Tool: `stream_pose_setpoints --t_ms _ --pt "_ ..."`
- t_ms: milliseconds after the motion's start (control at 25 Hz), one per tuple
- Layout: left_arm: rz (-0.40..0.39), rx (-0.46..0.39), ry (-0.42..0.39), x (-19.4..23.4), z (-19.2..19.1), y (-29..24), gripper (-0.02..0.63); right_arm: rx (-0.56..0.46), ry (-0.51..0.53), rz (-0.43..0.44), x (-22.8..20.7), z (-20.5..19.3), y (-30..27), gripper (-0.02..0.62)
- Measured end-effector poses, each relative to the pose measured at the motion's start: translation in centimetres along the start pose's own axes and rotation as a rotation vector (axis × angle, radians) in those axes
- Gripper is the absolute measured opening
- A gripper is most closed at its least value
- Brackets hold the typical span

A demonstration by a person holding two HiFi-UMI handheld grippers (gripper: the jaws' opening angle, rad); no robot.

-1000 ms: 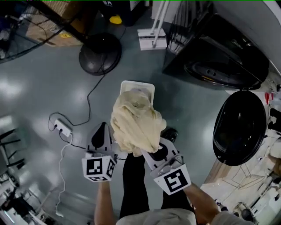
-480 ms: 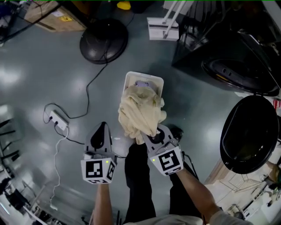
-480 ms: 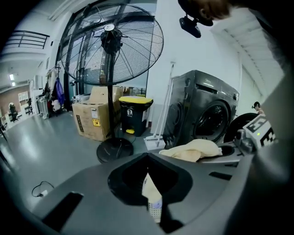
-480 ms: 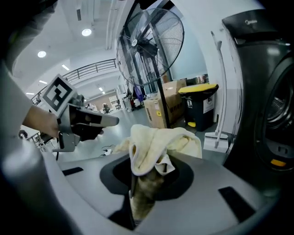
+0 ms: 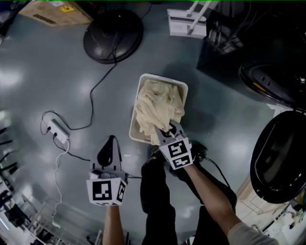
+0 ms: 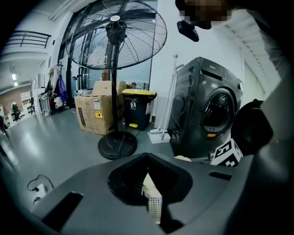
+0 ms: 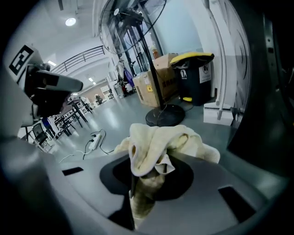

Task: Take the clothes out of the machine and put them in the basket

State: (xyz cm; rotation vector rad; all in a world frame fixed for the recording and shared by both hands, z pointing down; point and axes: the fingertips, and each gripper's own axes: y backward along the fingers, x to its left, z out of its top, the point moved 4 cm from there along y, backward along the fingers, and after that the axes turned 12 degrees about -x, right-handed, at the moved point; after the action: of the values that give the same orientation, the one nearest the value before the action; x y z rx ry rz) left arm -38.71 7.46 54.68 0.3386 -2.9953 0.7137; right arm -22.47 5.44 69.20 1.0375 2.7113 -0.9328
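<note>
A white basket (image 5: pixel 181 91) stands on the grey floor, filled by a cream cloth (image 5: pixel 158 107). My right gripper (image 5: pixel 168 132) is at the basket's near rim, shut on a bunched end of that cloth (image 7: pixel 156 142), which fills the space between its jaws (image 7: pixel 147 183). My left gripper (image 5: pixel 110 142) hangs left of the basket over bare floor, its jaws drawn together with nothing in them. In the left gripper view a sliver of the basket (image 6: pixel 155 206) shows through the left gripper (image 6: pixel 149 193). The dark washing machine (image 6: pixel 206 114) stands at the right, its round door (image 5: pixel 282 158) swung open.
A standing fan's round base (image 5: pixel 113 36) lies beyond the basket, with a cable running to a power strip (image 5: pixel 53 129) on the left. A white dustpan (image 5: pixel 186 23) and a cardboard box (image 5: pixel 52 12) sit at the back. The person's legs (image 5: pixel 155 201) are below the grippers.
The right gripper has sunk with the cloth, which hung above the basket and now lies in it. The left gripper has dropped a little, staying left of the basket.
</note>
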Motion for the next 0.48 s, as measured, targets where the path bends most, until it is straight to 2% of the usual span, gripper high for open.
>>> stream_pose_setpoints --t_ms 280,480 --pt "0.020 0.019 -0.003 1.7 -4.1 -1.5 0.018 0.136 -0.015 -0.023 -2.4 -7.8 -7.0 0.089" --pt "0.019 0.024 -0.006 2.1 -5.5 -2.9 0.018 0.247 -0.060 -0.040 -3.9 -12.1 -10.8 0.089"
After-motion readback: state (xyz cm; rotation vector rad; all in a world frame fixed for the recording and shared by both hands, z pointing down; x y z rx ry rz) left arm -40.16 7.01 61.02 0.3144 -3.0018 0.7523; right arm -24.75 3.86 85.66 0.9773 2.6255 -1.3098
